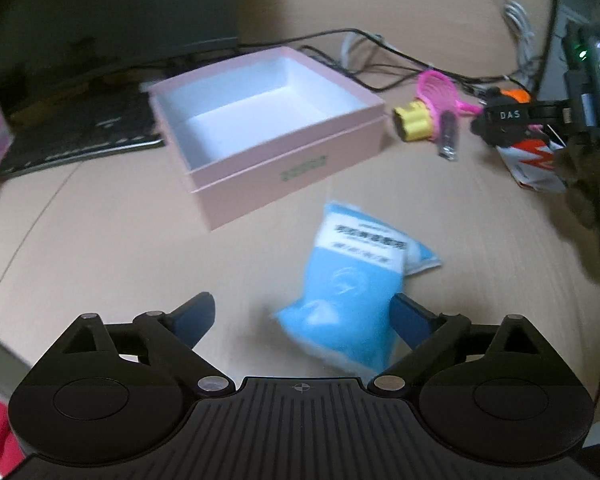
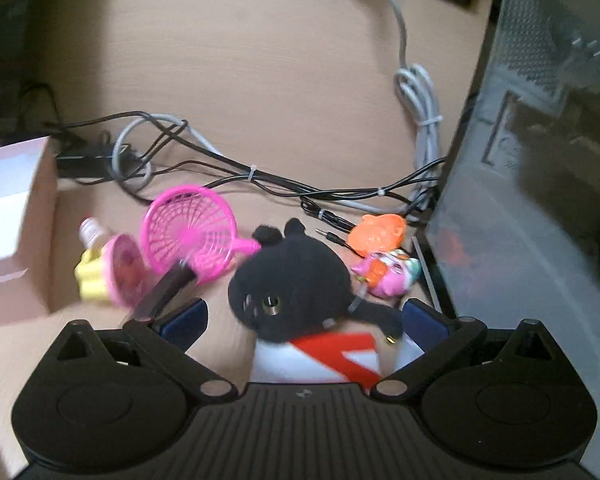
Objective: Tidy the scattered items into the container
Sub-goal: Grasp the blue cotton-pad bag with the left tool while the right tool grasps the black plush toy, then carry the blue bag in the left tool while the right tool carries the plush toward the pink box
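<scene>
Nearest, the left gripper stood with its jaws spread wide around a blue pouch on the table, one finger just beside it, gripping nothing. The pouch looked soft, light and slippery, best pinched mid-body. The right gripper, equally released, framed a squashy black plush. Farther off, left, the pink box sat empty.

Matt card box, glossy plastic pouch.
</scene>
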{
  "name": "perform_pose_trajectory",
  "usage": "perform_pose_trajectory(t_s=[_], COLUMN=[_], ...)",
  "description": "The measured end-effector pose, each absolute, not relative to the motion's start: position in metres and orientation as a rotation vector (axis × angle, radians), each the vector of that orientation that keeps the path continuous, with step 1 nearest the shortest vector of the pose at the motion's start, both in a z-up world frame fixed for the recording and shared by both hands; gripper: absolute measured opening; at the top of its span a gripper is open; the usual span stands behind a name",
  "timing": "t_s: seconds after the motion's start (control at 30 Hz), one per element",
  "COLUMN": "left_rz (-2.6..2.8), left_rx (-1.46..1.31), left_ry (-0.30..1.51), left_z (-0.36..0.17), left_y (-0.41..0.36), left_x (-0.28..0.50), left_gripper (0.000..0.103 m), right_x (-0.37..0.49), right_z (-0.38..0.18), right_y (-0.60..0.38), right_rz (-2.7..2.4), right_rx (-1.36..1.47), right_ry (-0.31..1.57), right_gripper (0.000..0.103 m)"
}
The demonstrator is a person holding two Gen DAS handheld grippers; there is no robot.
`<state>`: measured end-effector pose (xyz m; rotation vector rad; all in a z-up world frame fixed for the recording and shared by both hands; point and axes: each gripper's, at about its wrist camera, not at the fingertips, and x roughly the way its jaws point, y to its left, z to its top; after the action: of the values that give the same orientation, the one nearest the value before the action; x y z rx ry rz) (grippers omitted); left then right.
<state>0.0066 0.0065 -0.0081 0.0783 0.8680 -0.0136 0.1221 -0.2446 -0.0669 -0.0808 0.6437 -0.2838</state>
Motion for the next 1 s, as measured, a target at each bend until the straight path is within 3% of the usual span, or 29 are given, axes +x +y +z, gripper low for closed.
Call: perform_pose_trajectory(t_s=[0.2, 0.3, 0.37, 0.73, 1.0], left_rz=[0.063, 0.073, 0.063, -0.095, -0.176], left_rx=[0.036, 0.044, 0.050, 0.107, 0.139], left_ry=[0.883, 0.869, 0.860, 0.845, 0.839], left_z=[0.004, 0.009, 0.010, 0.010, 0.006], left_y=[0.019, 0.021, 0.021, -0.003, -0.017], left_x=[0.001, -0.003, -0.004, 0.007, 0.016], left_gripper=[0.100, 0.100, 0.101, 0.101, 0.101], right_x=[0.159, 0.165, 0.159, 0.041, -0.031], right_z=[-0.082, -0.085, -0.079, -0.024, -0.044], right_y=[-0.256, -0.261, -0.263, -0.219, -0.186], right_rz=[-0.242, -0.234, -0.230, -0.036, 0.073], right_rx=[-0.005, 0.013, 0.029, -0.023, -0.073], right_ry=[0.679, 0.702, 0.700, 0.583, 0.686], right_gripper=[0.102, 0.077, 0.075, 0.074, 0.074])
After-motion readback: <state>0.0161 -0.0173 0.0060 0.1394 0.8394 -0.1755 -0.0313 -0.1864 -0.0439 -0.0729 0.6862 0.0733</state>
